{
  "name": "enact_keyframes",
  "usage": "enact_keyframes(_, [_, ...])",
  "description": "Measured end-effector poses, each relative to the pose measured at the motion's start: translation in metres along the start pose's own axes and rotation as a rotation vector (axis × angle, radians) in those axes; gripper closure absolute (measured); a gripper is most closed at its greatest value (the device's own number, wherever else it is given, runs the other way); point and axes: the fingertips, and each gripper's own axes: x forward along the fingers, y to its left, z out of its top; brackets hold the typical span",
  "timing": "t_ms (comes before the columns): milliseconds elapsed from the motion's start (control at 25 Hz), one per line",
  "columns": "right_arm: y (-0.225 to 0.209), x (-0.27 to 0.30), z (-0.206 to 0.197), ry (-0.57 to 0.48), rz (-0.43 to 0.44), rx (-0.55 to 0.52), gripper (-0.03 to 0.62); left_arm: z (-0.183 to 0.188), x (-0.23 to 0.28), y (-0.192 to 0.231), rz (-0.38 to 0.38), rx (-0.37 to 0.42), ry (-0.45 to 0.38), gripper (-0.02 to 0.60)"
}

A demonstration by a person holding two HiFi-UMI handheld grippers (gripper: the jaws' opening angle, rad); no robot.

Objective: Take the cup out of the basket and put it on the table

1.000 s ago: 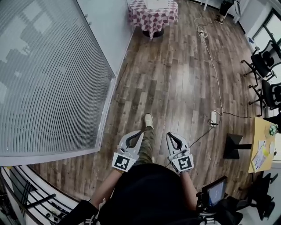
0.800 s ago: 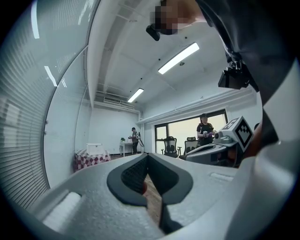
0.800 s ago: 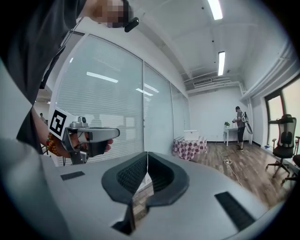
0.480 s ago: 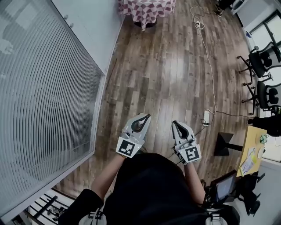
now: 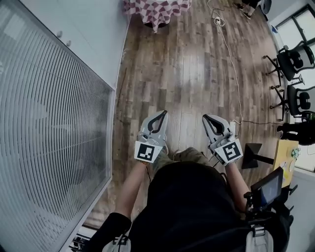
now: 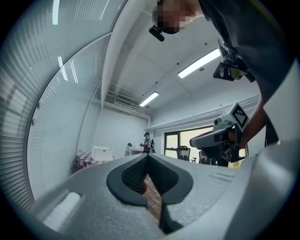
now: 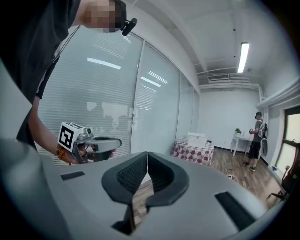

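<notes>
Both grippers have drifted wider apart since a moment ago. The head camera has also swung, so the checked table is now cut off at the very top edge and the ribbed glass wall fills more of the left side.

From above, the left gripper and the right gripper are held out in front of the person's dark top, over wooden floor. A trouser knee shows between them. Each gripper's own view shows its jaws closed together with nothing held, only floor planks visible through the gap below the pads.

Those two low views give what the head view cuts off. A white box stands on the checked table, and a second person stands far back by a small white side table. Whether that box is the basket cannot be told, and no view lets me place the cup.

A long cable trails down the floor on the right. Office chairs line the right side, and a yellow tabletop and a small screen sit close at the person's right.
</notes>
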Motion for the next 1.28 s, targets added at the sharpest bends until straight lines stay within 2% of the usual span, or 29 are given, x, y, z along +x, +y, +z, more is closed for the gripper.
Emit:
enact_keyframes(120, [-0.01, 0.016, 0.007, -0.021, 0.008, -0.019, 0.582, -0.001, -0.001, 0.024, 0.046, -0.001, -0.005, 0.577])
enact_keyframes(200, [-0.018, 0.019, 0.005, -0.039, 0.001, -0.016, 0.582, -0.009, -0.005, 0.03, 0.071, 0.024, 0.024, 0.577])
enact_keyframes(320, [-0.042, 0.03, 0.002, -0.06, -0.019, 0.009, 0.582, -0.014, 0.003, 0.038, 0.101, 0.028, 0.024, 0.577])
enact_keyframes(600, [-0.139, 0.092, 0.002, -0.153, -0.04, 0.118, 0.582, -0.027, 0.062, 0.075, 0.127, 0.076, 0.082, 0.577])
enact_keyframes(720, [-0.189, 0.134, 0.007, -0.196, -0.032, 0.131, 0.582, -0.038, 0.103, 0.102, 0.149, 0.102, 0.119, 0.577])
enact_keyframes(920, [-0.287, 0.198, 0.02, -0.227, -0.031, 0.153, 0.582, -0.03, 0.197, 0.147, 0.175, 0.13, 0.133, 0.577])
enact_keyframes(1000, [-0.32, 0.215, 0.027, -0.225, -0.034, 0.155, 0.582, -0.021, 0.236, 0.155, 0.164, 0.127, 0.136, 0.577])
enact_keyframes(1160, [-0.359, 0.236, 0.04, -0.211, -0.022, 0.112, 0.582, 0.001, 0.297, 0.162, 0.119, 0.142, 0.145, 0.577])
enact_keyframes(1280, [-0.397, 0.253, 0.042, -0.195, -0.014, 0.091, 0.582, 0.005, 0.359, 0.168, 0.089, 0.15, 0.148, 0.577])
